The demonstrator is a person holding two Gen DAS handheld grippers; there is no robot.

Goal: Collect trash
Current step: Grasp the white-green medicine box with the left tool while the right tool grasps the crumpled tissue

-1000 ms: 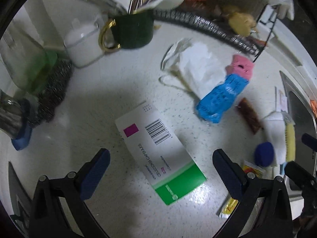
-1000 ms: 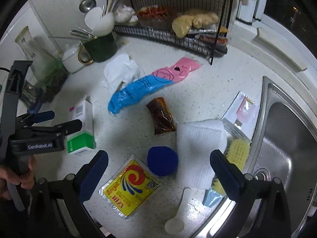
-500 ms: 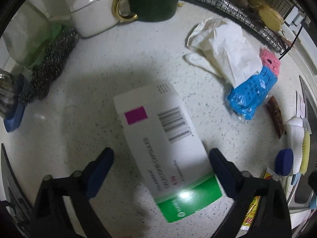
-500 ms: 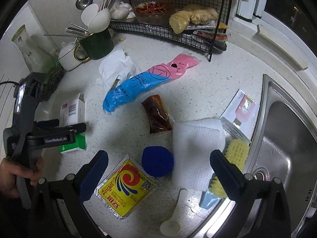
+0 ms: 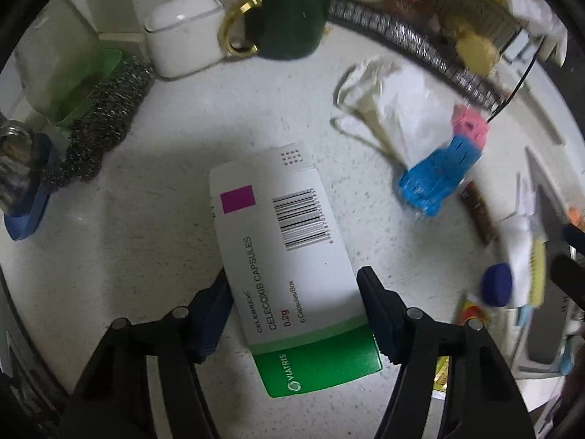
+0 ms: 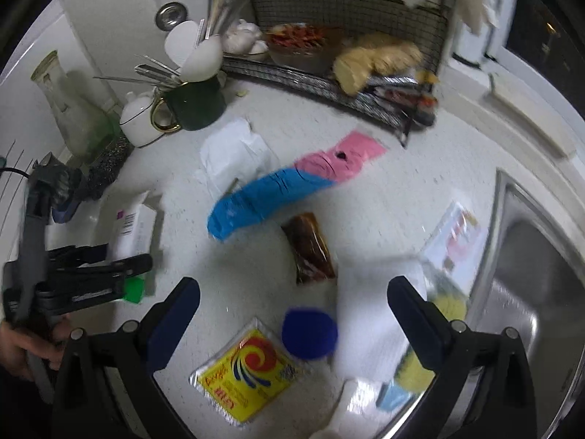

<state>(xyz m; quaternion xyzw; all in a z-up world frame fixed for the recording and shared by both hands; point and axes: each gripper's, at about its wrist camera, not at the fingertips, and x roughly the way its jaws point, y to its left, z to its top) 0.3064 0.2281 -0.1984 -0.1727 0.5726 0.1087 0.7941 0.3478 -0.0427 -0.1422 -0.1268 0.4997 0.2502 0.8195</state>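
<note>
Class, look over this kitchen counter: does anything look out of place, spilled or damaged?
Yes. Litter lies loose on the counter: a crumpled white tissue, a flattened blue and pink wrapper, a brown sachet and a yellow packet. A medicine box lies flat between the left gripper's closing jaws. No spill shows.

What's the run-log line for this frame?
left gripper: jaws just closing, pads on both sides of medicine box | right gripper: open, empty, over blue cap | box on counter

Left claw (image 5: 294, 314) black-framed, blue finger pads, silver screws; right claw (image 6: 292, 314) likewise, grey handle
</note>
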